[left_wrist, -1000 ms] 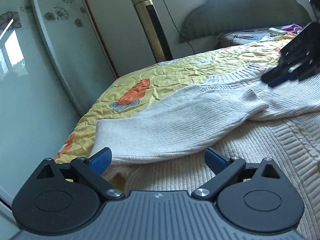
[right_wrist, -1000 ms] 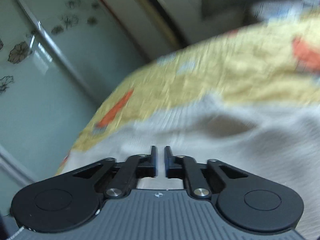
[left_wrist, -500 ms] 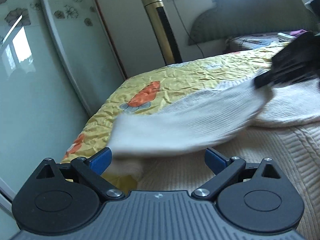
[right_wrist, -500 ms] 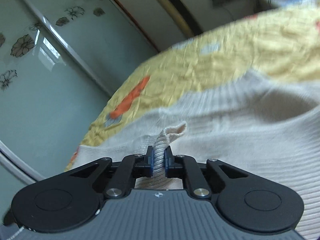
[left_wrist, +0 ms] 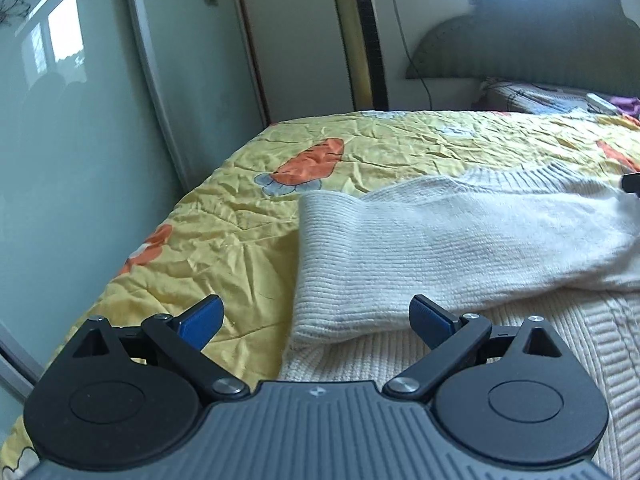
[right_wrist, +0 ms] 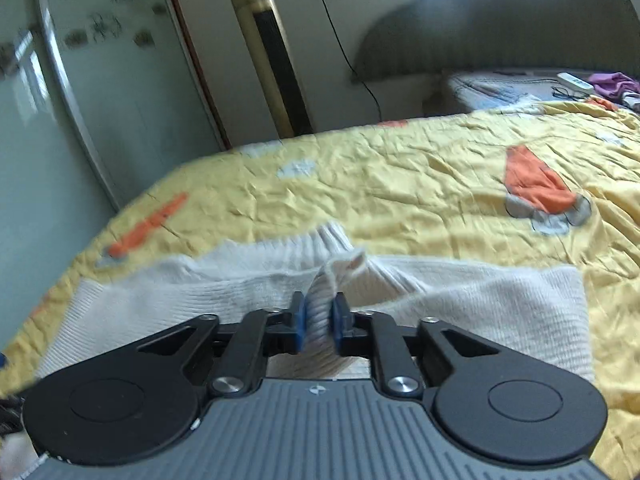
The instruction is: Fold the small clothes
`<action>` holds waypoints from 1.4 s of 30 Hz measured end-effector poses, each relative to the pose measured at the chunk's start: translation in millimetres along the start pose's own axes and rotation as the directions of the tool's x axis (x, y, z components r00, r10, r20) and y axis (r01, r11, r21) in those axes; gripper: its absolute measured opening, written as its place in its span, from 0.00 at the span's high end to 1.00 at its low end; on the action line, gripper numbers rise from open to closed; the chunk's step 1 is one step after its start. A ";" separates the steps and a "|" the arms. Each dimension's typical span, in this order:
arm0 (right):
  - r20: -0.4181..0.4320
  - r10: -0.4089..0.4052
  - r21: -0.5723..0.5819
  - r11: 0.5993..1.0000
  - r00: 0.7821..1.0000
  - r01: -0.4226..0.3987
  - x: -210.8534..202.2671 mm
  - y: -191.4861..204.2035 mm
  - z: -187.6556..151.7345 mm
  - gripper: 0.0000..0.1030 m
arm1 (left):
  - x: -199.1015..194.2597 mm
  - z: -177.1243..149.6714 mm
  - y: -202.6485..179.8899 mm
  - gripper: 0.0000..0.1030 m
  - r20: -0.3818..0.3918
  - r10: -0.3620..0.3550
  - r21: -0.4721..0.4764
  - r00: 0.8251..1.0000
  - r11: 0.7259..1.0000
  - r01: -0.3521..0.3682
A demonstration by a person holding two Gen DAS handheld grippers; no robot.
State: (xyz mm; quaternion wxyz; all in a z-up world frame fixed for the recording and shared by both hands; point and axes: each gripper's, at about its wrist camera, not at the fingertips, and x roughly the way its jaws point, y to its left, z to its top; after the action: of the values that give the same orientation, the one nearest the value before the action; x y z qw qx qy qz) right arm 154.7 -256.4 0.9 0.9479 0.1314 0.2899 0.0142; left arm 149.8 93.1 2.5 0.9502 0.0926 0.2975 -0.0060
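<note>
— Where was the sweater?

— It lay on the bed, over the yellow bedspread with the orange carrots. One sleeve was folded across the body, its ribbed cuff nearest my left tongs. Those stood wide, nothing between them.

— And your right tongs?

— Narrow, with a bunched fold of the sweater between the blue pads. The jaws had just been opening a little, though the knit sat pinched there. That view was blurred, so I couldn't tell which part of the sweater it was.

— Anything cut off?

— The sweater ran off the right edge of my left view, where only a dark sliver of the other tongs showed.
</note>
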 end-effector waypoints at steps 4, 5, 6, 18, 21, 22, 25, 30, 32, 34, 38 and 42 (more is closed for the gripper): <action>0.137 -0.104 0.014 0.995 0.985 0.103 -12.1 4.6 -5.9 0.68 | 10.6 0.4 1.7 0.03 -0.042 0.028 0.000 0.999 1.000 -0.028; 0.136 -0.079 0.001 0.997 0.988 0.080 -13.6 7.6 -6.9 0.68 | 13.4 -0.1 1.2 0.03 -0.055 0.027 0.005 0.998 1.000 -0.027; 0.106 -0.031 -0.029 0.999 0.994 0.034 -10.9 11.6 -7.8 0.69 | 16.1 -0.5 0.3 0.03 -0.071 0.030 0.009 0.997 1.000 -0.029; -0.060 -0.058 -0.082 0.995 0.997 0.053 5.8 14.4 -31.9 0.41 | 7.6 -1.7 -7.0 0.03 -0.104 0.031 0.006 0.994 1.000 -0.030; -0.063 -0.116 -0.112 0.988 0.991 0.109 -4.0 17.0 -37.0 0.39 | 8.2 -4.8 -6.1 0.03 -0.120 0.022 -0.008 0.993 1.000 -0.023; -0.060 -0.095 -0.108 0.990 0.994 0.089 -11.0 17.1 -39.3 0.38 | 8.7 -5.5 -6.1 0.03 -0.125 0.026 -0.007 0.992 1.000 -0.027; -0.078 -0.051 -0.121 0.992 0.996 0.041 -22.4 22.0 -51.3 0.26 | 8.4 -7.2 -6.0 0.03 -0.129 0.025 -0.004 0.991 1.000 -0.025; -0.083 -0.033 -0.147 0.989 0.996 0.020 -36.0 31.4 -65.7 0.23 | 4.9 -11.7 -8.1 0.03 -0.135 0.025 0.009 0.991 1.000 -0.025; -0.089 -0.018 -0.149 0.989 0.996 0.004 -40.4 34.0 -69.9 0.19 | 3.1 -14.4 -8.0 0.03 -0.142 0.023 0.008 0.990 1.000 -0.022; -0.086 -0.023 -0.169 0.986 0.996 0.008 -44.7 37.3 -75.7 0.17 | 0.3 -17.6 -7.7 0.03 -0.148 0.018 0.007 0.989 1.000 -0.018; -0.068 -0.058 -0.217 0.975 0.996 0.042 -53.9 40.8 -85.3 0.17 | -11.2 -22.3 -4.4 0.03 -0.143 -0.003 0.016 0.990 1.000 0.005; -0.030 -0.098 -0.242 0.966 0.995 0.088 -73.2 34.0 -90.9 0.16 | -24.1 -29.4 6.3 0.03 -0.114 -0.051 0.030 0.992 0.998 0.055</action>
State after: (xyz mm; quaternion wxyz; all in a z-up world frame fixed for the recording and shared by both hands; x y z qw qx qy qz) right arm 45.2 -209.2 -22.9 0.9502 0.0015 0.3114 0.0076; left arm 113.8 103.5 -6.5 0.9297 0.1005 0.3530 -0.0309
